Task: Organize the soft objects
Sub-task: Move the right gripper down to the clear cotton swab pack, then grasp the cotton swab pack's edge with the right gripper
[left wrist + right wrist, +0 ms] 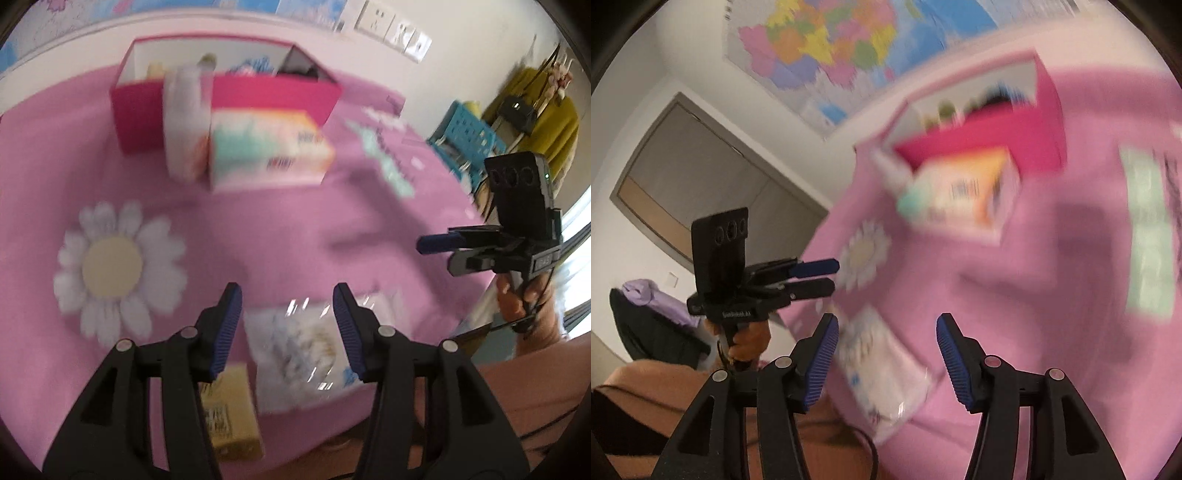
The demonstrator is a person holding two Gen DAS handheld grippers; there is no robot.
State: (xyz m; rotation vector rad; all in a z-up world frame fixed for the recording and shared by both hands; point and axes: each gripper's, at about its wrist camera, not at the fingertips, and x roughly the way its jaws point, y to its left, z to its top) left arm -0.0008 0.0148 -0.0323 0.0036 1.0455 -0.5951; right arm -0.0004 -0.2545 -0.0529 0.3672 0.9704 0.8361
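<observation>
A clear-wrapped white soft pack (299, 354) lies on the pink cloth near the front edge; it also shows in the right wrist view (882, 369). My left gripper (288, 328) is open and empty, hovering over this pack. A yellow pack (229, 410) lies just left of it. A larger pastel tissue pack (269, 147) and a white roll (186, 118) rest in front of the pink box (140, 110). My right gripper (886, 354) is open and empty above the clear pack, and shows side-on in the left wrist view (436, 254).
The pink box (1045, 122) holds several small items. A daisy patch (110, 266) and a green print (388, 158) decorate the pink cloth (258, 229). A blue basket (465, 136) stands beyond the table's right edge. The person's body is close at the front edge.
</observation>
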